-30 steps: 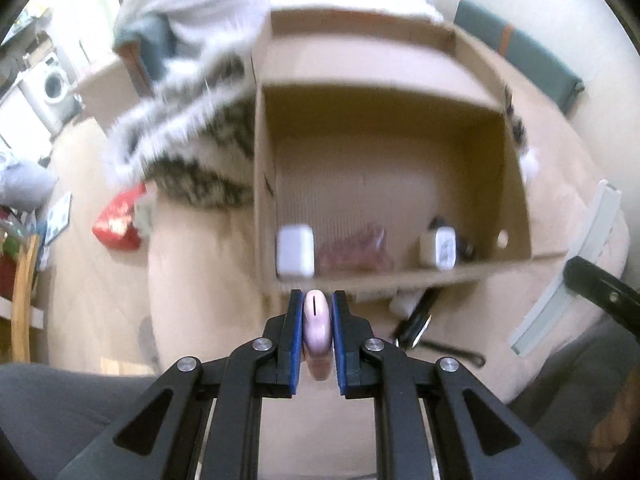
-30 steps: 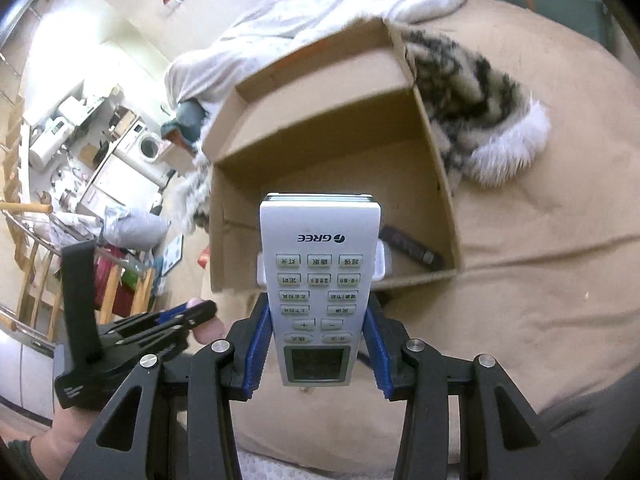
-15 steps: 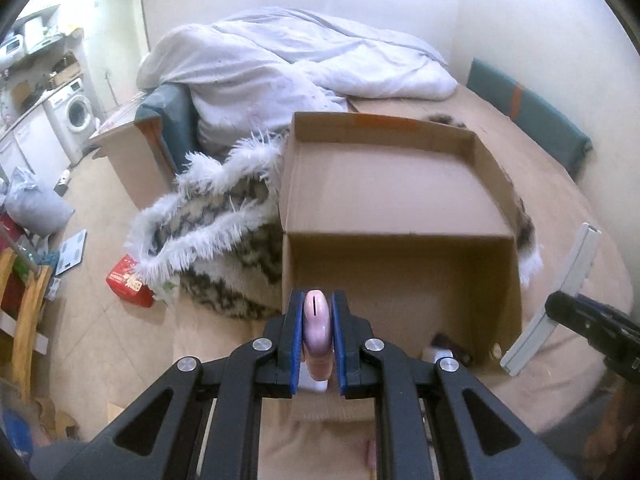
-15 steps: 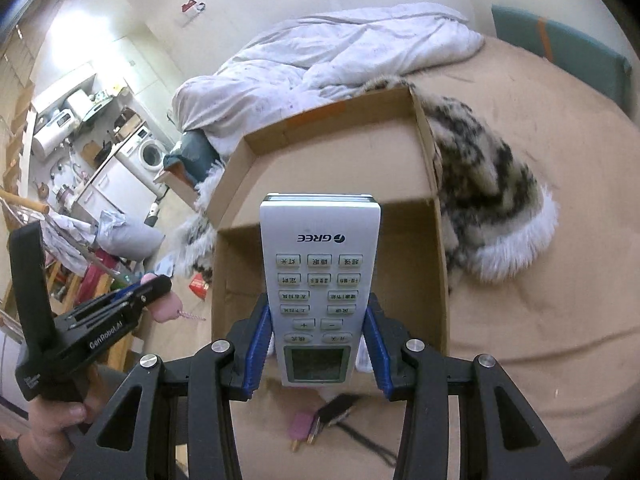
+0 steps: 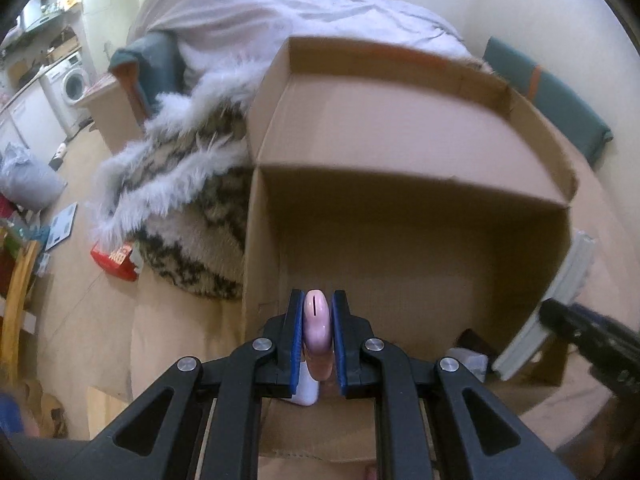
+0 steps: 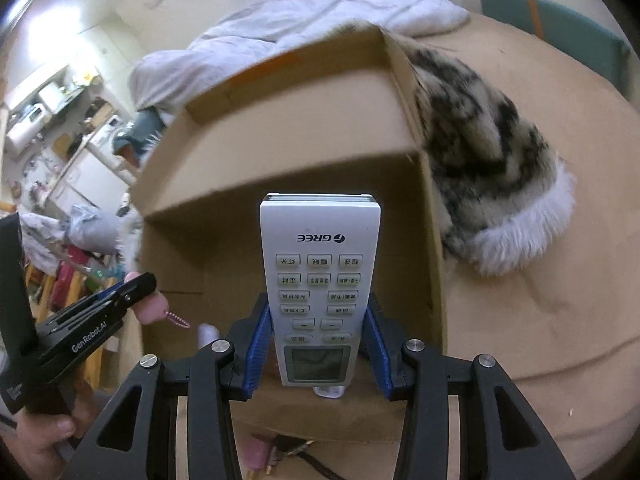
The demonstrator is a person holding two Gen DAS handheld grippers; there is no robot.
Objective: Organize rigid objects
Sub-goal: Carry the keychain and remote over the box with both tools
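Note:
My left gripper (image 5: pixel 316 300) is shut on a small pink object (image 5: pixel 317 320) with a slot in its end, over the near wall of an open cardboard box (image 5: pixel 400 128). A white item (image 5: pixel 307 391), a white charger (image 5: pixel 466 360) and something dark lie on the box floor. My right gripper (image 6: pixel 318 304) is shut on a white GREE remote (image 6: pixel 320 240), held face up in front of the box (image 6: pixel 280 140). The right wrist view also shows the left gripper (image 6: pixel 132 292) at the left, a pink beaded chain (image 6: pixel 178 319) hanging from its object.
A black-and-white fur throw (image 5: pixel 192 184) lies against the box's left side, a white duvet (image 5: pixel 260 20) behind it. The box stands on a brown bed sheet (image 6: pixel 540 320). A teal cushion (image 5: pixel 552 96) leans on the wall. A pink item and cables (image 6: pixel 260 454) lie before the box.
Both grippers have moved closer to the box and lower since half a second ago; the box fills more of each view. Both grips are unchanged.

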